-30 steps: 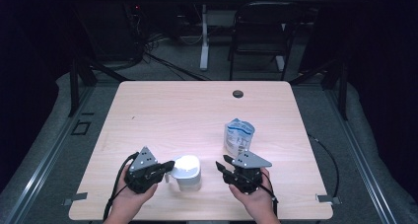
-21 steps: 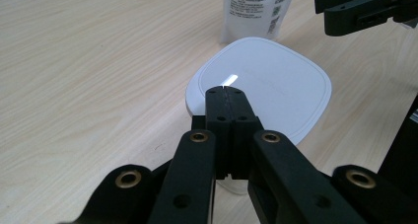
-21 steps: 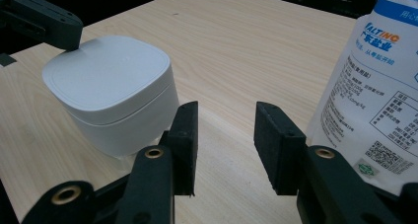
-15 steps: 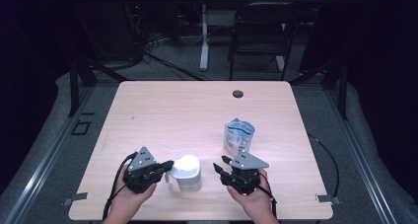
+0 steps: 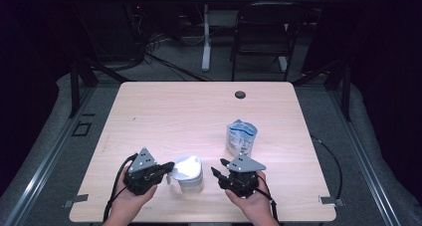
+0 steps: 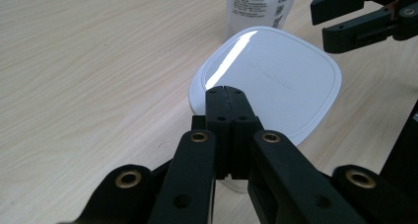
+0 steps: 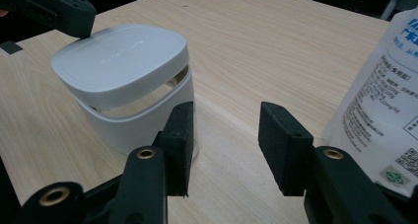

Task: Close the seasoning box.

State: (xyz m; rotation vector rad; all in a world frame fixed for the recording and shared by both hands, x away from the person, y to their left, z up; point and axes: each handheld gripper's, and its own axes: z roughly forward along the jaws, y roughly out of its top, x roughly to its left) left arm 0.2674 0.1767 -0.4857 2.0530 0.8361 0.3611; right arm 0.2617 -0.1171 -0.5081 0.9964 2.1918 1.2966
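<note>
- High view: the white lidded container is standing near the front edge of the tabletop, about midway along it, with the left gripper touching its left side at the lid and the right gripper pointing at it from just beside, not touching. A blue-and-white refill pouch is standing upright behind and to the right, nearer the right edge.
- Left gripper view: this gripper's jaws are pressed together, their tips lying at the near rim of the white lid. Whether they are pinching the rim or only resting on it cannot be told.
- Right gripper view: the lid is sitting tilted, a dark gap showing between it and the container's body, so the opening seems begun but not finished. The right gripper's jaws are spread, nothing between them, with the pouch close at the right.
- Judged from this, lifting the lid clear and handling the pouch are still left.
</note>
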